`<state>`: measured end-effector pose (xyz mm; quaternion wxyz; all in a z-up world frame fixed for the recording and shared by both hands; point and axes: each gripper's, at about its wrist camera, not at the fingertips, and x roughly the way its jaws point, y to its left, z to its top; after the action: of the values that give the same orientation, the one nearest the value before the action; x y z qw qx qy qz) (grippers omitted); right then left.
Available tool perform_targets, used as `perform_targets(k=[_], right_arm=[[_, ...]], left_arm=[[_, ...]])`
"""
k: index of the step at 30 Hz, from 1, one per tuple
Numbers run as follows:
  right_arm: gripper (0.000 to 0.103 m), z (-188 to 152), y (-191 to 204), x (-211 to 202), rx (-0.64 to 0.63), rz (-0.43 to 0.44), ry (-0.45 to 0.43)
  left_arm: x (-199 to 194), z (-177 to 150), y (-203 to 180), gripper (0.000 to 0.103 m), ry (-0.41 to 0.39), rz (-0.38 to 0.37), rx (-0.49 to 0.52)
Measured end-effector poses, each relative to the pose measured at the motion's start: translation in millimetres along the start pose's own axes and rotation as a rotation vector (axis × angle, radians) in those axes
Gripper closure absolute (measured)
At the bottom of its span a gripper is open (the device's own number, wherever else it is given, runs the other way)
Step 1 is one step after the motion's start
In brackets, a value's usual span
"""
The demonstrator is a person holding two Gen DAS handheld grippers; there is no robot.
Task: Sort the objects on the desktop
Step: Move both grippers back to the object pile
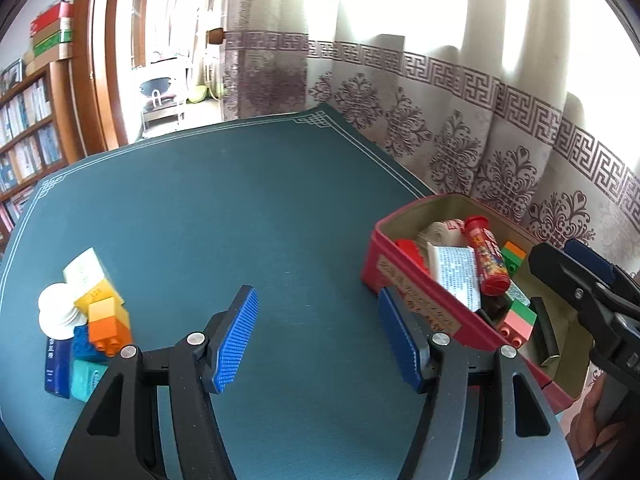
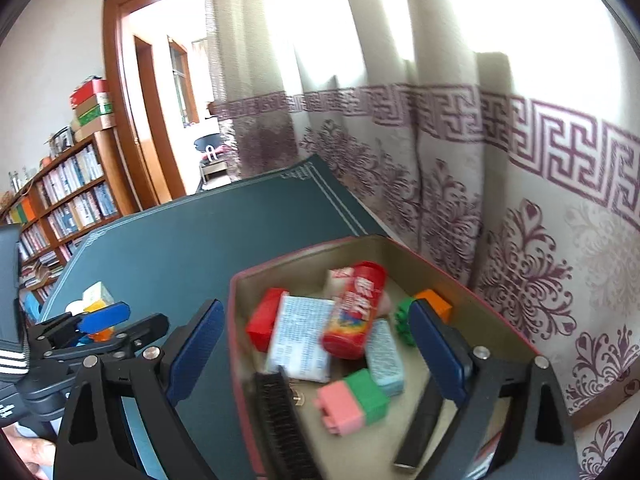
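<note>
The left gripper (image 1: 318,338) stands wide apart and holds nothing; its blue pads hang over bare green bench (image 1: 248,208), and its right pad sits just beside the near wall of the red box (image 1: 404,280). The right gripper (image 2: 316,350) is also spread wide and empty, poised over the red box (image 2: 236,320), with one finger outside the box's left wall and the other above its inside.

The red box is an open, red-walled tin with a beige inside, set at the bench edge beside the patterned curtain (image 1: 460,140). In it lie a red tube (image 2: 354,312) with a printed label, a white printed packet (image 2: 302,338), a red block (image 2: 264,318), a pink-and-green block (image 2: 352,400), a pale blue packet (image 2: 386,358), an orange block (image 2: 434,302), a green block (image 2: 404,316) and a black brush (image 2: 280,412). The red tube rests across the white packet, midway between the right gripper's fingers.

Well left of the red box, on the far side of the left gripper, a small pile lies on the bench: an orange block (image 1: 108,326), a yellow block (image 1: 98,292), a blue block (image 1: 86,344), a white round lid (image 1: 56,310), a dark blue box (image 1: 58,366), a teal packet (image 1: 86,378) and a pale printed carton (image 1: 84,268).
</note>
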<state>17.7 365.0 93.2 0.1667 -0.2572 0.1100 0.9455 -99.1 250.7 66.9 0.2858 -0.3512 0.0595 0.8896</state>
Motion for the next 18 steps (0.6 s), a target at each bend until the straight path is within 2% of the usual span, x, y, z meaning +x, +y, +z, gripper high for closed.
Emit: perform_targets(k=[4,6,9,14,18], right_arm=[[0.006,-1.3,22.1,-3.7,-0.016,0.051,-0.016],[0.001,-3.2,33.5,-0.5,-0.019,0.083,-0.006],[0.001,-6.1,54.8,5.1,-0.054,0.128,0.012],[0.001,-12.5,86.6,15.3,-0.105,0.205,0.047],[0.001,-19.5,104.0,26.0,-0.118,0.244,0.084]], left_arm=[[-7.1,-3.6,17.1,0.037,-0.009,0.022,-0.026],[-9.8,-6.5,26.6,0.037,-0.006,0.036,-0.039],[-14.0,-10.5,42.9,0.037,-0.005,0.060,-0.063],[-25.3,-11.3,75.5,0.037,-0.017,0.126,-0.103],[-33.8,-18.9,105.2,0.037,-0.015,0.210,-0.119]])
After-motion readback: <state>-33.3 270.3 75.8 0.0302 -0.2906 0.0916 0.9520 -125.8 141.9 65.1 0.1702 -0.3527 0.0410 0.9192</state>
